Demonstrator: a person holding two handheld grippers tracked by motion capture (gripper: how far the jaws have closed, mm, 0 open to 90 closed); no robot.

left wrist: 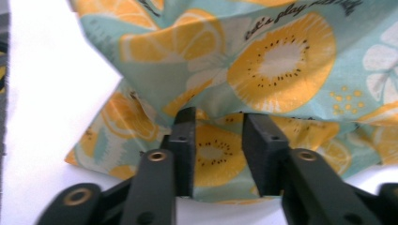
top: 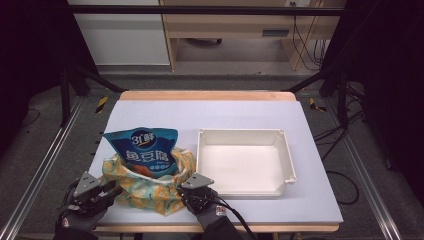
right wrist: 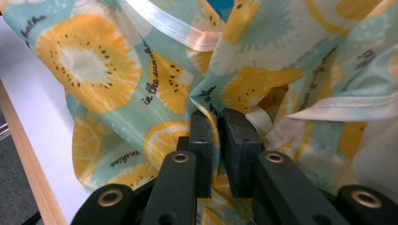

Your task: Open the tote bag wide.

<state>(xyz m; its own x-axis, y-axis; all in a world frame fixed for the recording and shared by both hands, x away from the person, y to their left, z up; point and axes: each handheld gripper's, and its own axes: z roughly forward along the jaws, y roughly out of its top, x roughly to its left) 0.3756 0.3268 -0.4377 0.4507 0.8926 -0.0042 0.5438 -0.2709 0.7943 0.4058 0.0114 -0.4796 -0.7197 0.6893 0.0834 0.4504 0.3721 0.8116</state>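
A dim workshop with dark floor, trailing cables and pale cabinets at the back surrounds a wooden-edged desk (top: 210, 95) covered by a pale lilac mat. On the right half of that desk sits a shallow white rectangular plastic tray (top: 290, 160), its long side running left to right.

Just left of the tray, nearly touching its near-left corner, lies a soft teal fabric bag printed with orange citrus and kiwi slices (top: 150, 192), crumpled at the near edge of the desk with its mouth facing away from the person. A blue glossy snack packet with white lettering (top: 142, 150) stands in that mouth, its upper half rising clear of the cloth and leaning a little backward.

The left claw (top: 112, 190) sits at the bag's near-left corner. In the left gripper view its jaws stand apart with a fold of the printed cloth (left wrist: 216, 154) lying between them; the pads appear not to be pressing it, though the angle makes that hard to judge.

The right claw (top: 192, 192) is at the bag's near-right side, beside the tray's corner. In the right gripper view its jaws are nearly together, pinching a thin pleat of the fabric (right wrist: 213, 122) close to a pale hem strip.
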